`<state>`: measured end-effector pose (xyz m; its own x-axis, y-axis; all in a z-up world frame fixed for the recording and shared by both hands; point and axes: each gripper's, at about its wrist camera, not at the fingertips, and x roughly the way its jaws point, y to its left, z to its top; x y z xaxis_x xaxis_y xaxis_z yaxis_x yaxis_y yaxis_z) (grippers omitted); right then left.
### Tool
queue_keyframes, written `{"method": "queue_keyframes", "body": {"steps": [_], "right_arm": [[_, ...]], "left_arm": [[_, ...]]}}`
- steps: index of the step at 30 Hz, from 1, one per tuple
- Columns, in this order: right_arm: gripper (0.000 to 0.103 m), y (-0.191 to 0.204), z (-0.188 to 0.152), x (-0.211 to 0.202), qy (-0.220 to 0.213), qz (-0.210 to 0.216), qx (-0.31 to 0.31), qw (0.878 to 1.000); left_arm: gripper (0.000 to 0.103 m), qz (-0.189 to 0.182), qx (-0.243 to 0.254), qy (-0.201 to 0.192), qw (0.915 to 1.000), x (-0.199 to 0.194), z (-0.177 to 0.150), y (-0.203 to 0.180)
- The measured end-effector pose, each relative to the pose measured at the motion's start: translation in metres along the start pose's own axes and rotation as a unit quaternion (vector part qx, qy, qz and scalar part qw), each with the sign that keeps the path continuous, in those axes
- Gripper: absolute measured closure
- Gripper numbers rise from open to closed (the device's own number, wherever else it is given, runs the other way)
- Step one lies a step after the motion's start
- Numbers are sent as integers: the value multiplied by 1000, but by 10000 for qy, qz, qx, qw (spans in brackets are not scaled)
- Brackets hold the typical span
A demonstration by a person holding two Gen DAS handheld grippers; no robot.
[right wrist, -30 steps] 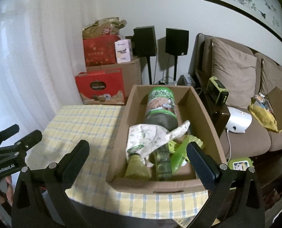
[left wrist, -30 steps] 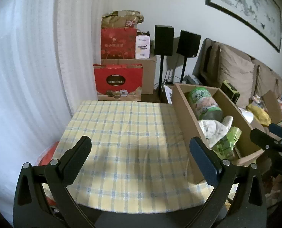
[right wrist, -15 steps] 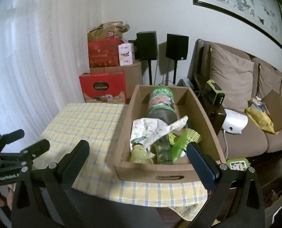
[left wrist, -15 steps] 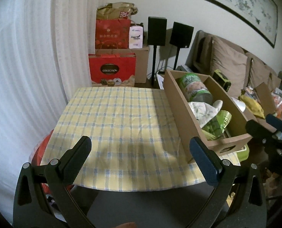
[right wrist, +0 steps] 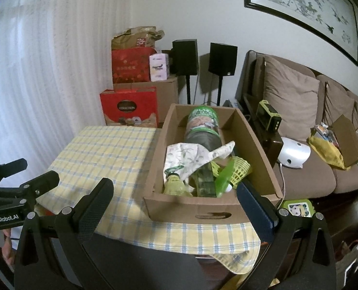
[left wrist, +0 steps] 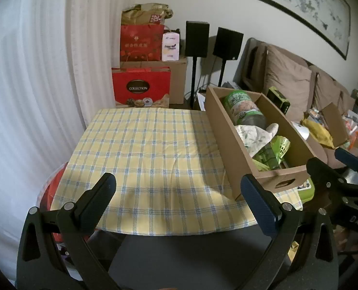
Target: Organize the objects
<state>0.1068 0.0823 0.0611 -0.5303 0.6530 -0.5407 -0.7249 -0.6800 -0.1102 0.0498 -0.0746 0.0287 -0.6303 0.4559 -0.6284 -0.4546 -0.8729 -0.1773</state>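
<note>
A long cardboard box [right wrist: 198,211] [left wrist: 229,135] stands on the right side of a table with a yellow checked cloth [left wrist: 150,149] [right wrist: 101,149]. In it lie a green-labelled jar [right wrist: 203,125] [left wrist: 241,111], a white printed cloth [right wrist: 188,157] [left wrist: 254,136], a green plastic ball [right wrist: 240,168] [left wrist: 281,145], a green shuttlecock [right wrist: 175,184] and other green items. My left gripper [left wrist: 179,195] hangs open and empty off the table's near edge. My right gripper [right wrist: 176,193] is open and empty before the box's near end.
Red gift boxes [left wrist: 141,88], a brown carton [right wrist: 165,93] and two black speakers on stands [left wrist: 197,39] stand behind the table. A brown sofa [right wrist: 297,166] with cushions and clutter runs along the right. A white curtain [left wrist: 29,84] hangs at the left.
Both grippers have pulled back from the table, so its near edge and the box's front end now show in full. Both stay open and empty.
</note>
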Motion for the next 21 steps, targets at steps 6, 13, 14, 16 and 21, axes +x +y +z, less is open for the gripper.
{"method": "queue_keyframes", "body": {"steps": [6,13,14,16,21], "right_arm": [[0,-2,1,4,46,-15,46,10000],[0,0,1,5,64,-2,43,10000],[0,1,1,5,73,-3,47,10000],[0,0,1,6,92,8,58,9999],[0,0,1,6,81,8,61,9999]], "left_arm": [[0,-5,10,16,10000,1,0,-1],[0,24,20,-10,10000,0,-1,-1],[0,23,21,-11,10000,0,-1,-1],[0,25,16,-13,10000,0,-1,-1],[0,32,-4,-11,10000,0,-1,-1]]}}
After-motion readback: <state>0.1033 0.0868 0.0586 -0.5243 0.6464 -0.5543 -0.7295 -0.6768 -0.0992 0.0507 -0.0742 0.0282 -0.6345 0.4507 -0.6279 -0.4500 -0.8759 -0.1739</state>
